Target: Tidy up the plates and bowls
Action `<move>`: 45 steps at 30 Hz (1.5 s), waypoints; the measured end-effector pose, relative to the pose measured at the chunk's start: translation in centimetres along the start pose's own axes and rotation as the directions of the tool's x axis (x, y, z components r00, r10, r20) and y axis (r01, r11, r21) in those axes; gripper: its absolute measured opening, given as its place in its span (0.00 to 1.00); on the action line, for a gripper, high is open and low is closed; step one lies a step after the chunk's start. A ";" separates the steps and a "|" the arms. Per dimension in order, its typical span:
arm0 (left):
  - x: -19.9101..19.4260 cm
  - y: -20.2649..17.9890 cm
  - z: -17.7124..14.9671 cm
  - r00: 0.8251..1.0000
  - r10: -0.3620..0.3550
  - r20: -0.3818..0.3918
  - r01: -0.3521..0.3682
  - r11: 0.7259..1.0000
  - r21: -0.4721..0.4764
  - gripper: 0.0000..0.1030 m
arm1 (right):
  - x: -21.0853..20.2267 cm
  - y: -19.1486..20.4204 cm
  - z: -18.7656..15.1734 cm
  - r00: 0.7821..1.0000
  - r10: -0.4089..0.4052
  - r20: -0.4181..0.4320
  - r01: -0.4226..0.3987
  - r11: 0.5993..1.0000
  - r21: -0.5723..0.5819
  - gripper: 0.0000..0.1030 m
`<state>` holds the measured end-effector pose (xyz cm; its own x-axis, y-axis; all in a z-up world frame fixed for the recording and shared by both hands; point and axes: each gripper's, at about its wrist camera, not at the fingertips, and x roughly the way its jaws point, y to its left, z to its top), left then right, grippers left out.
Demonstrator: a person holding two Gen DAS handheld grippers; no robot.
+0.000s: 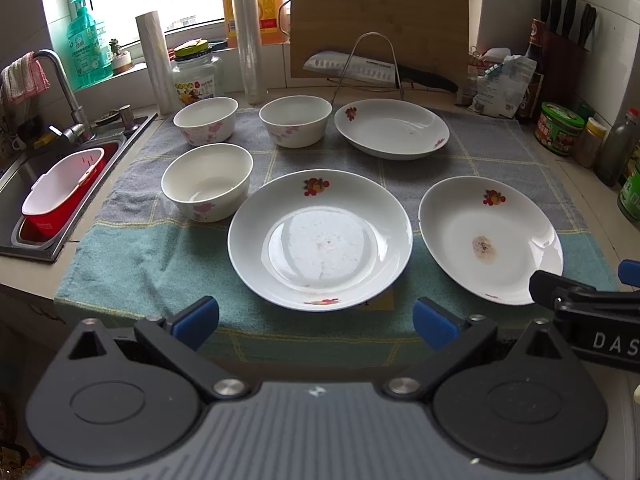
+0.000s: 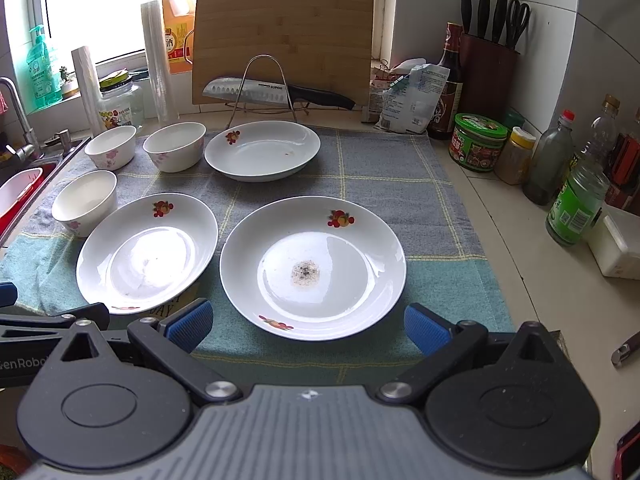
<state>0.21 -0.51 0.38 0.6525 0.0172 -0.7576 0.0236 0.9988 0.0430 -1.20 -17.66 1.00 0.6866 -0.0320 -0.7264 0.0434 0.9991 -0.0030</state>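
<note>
Three white plates with fruit prints and three white bowls with pink flowers lie on a grey and teal towel (image 1: 140, 256). My left gripper (image 1: 316, 324) is open, just short of the near rim of the middle plate (image 1: 320, 240). My right gripper (image 2: 308, 328) is open at the near rim of the stained plate (image 2: 312, 268), touching nothing. The third plate (image 2: 262, 150) sits further back. Two bowls (image 1: 206, 120) (image 1: 296, 120) stand at the back left, and the third bowl (image 1: 207, 182) is nearer, left of the middle plate. All the dishes lie apart and none is stacked.
A sink with a red and white basket (image 1: 60, 196) borders the towel on the left. A wooden cutting board (image 1: 378, 20) and a knife on a wire rack (image 1: 360, 68) stand behind. Jars and bottles (image 2: 576, 204) and a knife block (image 2: 488, 76) line the right side.
</note>
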 end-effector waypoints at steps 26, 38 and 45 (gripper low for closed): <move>-1.3 -0.5 -0.4 1.000 0.010 0.020 -0.010 1.000 0.005 0.99 | -0.9 -0.9 -0.4 0.999 0.037 0.033 -0.036 0.999 -0.030 1.00; -1.2 -0.1 0.6 0.993 -0.066 0.094 0.063 0.998 0.030 0.99 | -1.7 -1.2 -0.4 0.988 0.102 0.119 -0.093 0.992 -0.084 1.00; 1.1 -0.1 0.9 0.984 -0.143 0.107 0.136 0.988 0.068 0.99 | -0.6 -2.5 -1.3 0.978 0.127 0.164 -0.110 0.988 -0.109 1.00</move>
<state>1.62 -0.62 0.12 0.7194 -0.1307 -0.6822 0.1639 0.9863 -0.0162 -2.63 -20.14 0.57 0.7963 0.0908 -0.5980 -0.1117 0.9937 0.0021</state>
